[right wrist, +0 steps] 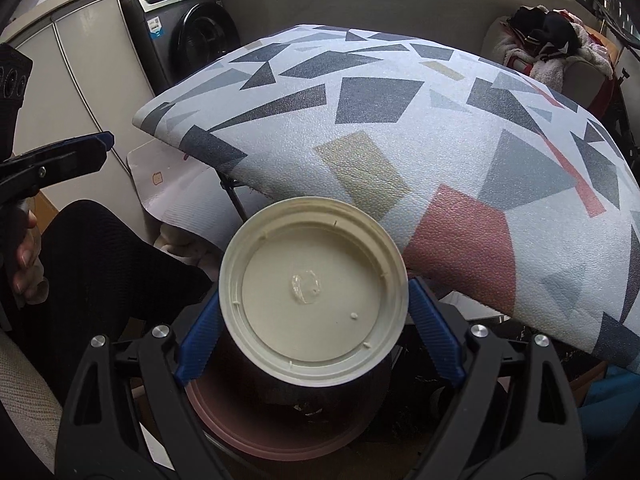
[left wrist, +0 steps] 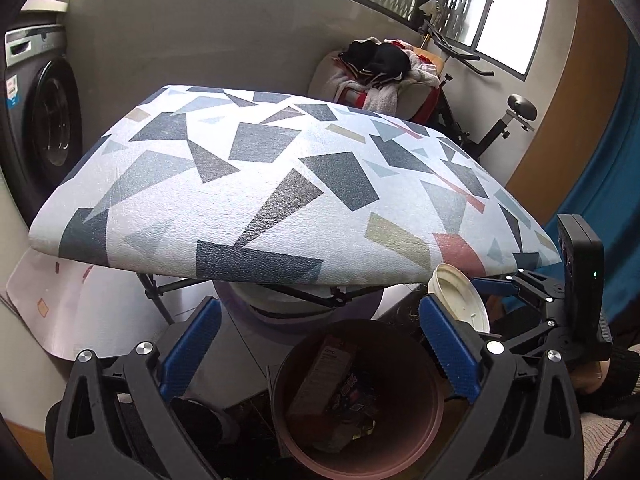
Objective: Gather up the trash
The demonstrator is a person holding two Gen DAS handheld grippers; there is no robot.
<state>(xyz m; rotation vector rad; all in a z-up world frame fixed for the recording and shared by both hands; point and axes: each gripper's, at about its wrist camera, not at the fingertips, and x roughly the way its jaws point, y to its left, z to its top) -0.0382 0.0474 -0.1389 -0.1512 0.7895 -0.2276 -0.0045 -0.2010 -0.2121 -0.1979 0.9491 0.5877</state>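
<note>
While the left gripper point(left wrist: 316, 356) gapes empty, right fingers point(right wrist: 434, 326) clamp the light, rigid, slippery lid point(right wrist: 314, 302) rim-to-rim over the bin point(left wrist: 356, 400).

Both wrist cameras look steeply down past their own blue-padded fingers, close above the round pink plastic bin point(left wrist: 356, 400) on the floor. Both share the table's geometric-patterned cloth top point(left wrist: 248, 184) and the grey front-loading washing machine point(right wrist: 192, 36) behind.
</note>
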